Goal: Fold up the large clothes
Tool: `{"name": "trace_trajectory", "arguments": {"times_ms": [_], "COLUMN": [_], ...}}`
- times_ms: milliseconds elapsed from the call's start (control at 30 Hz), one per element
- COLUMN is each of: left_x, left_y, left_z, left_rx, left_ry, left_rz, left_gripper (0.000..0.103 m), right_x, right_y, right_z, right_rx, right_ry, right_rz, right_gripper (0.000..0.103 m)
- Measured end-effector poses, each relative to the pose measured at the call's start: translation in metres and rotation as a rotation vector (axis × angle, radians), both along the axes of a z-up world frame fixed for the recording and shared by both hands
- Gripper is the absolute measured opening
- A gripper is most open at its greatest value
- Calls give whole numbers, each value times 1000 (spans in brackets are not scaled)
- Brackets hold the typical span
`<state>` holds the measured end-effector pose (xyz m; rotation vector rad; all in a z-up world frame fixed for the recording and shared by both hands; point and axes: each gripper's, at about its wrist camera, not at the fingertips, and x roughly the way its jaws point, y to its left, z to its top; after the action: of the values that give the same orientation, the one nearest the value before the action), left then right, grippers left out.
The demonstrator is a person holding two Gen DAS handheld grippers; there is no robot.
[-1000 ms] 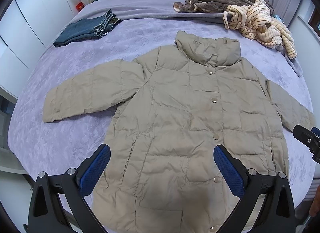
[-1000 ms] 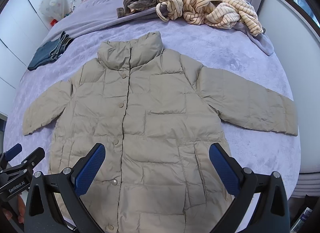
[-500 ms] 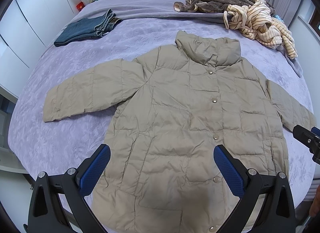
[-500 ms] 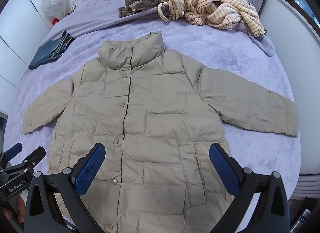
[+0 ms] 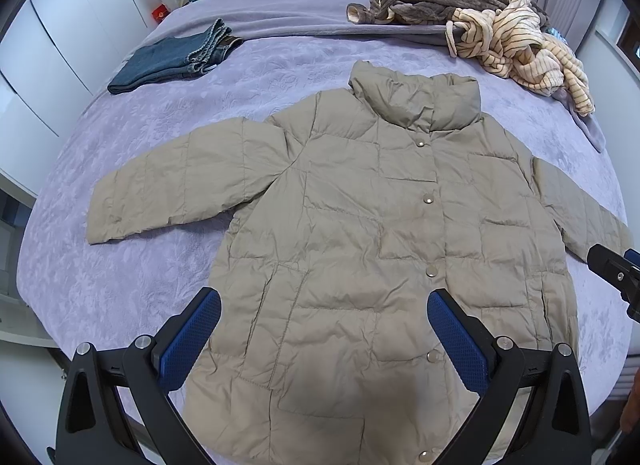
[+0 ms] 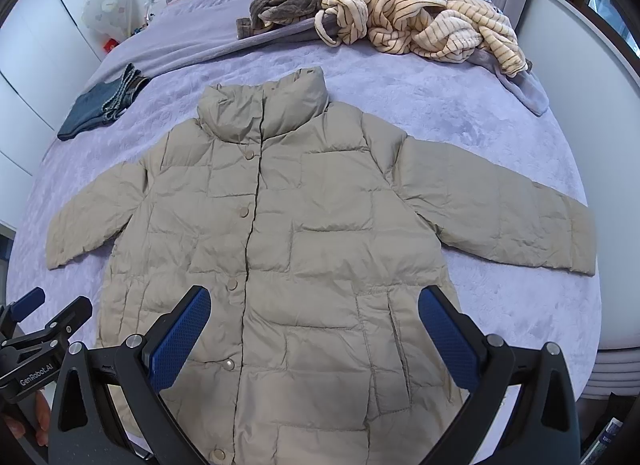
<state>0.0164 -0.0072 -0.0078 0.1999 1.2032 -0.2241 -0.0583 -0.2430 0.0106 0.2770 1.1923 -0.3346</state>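
Grippers both spread wide and empty above the jacket hem, left gripper (image 5: 324, 329) and right gripper (image 6: 314, 325); jacket (image 5: 384, 249) flat on bed (image 5: 120, 281), collar farthest, each sleeve nearer its own-side gripper.

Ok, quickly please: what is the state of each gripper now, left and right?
Left gripper: jaws open, holding nothing, above the jacket.
Right gripper: jaws open, holding nothing.

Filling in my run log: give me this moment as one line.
stage: pre-fold | jacket: flat, buttoned, sleeves spread on bed | left gripper: open, empty | right gripper: open, empty | jeans: folded
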Motion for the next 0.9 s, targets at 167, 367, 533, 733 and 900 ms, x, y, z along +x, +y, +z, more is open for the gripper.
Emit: {"name": "trace_trajectory", "arguments": {"times_ms": [167,367,533,733,900], "left_x": [0,0,0,0,-1], "left_y": [0,0,0,2,3], "left_z": [0,0,0,2,2], "left_rx": [1,1,-1,-2,-2], "left_ry": [1,1,1,2,1], "left_rz": [0,-1,2,10,12], "left_gripper": [103,103,103,103,103], "right_x": [0,0,0,0,0], "right_y": [0,0,1,1,1], "right_z": [0,0,0,0,0], "right_rx": [2,1,0,0,1], "right_ry": [2,1,1,0,0], "right_rz": [0,0,-1,-1,-1], "right_gripper": [103,103,103,103,103]}}
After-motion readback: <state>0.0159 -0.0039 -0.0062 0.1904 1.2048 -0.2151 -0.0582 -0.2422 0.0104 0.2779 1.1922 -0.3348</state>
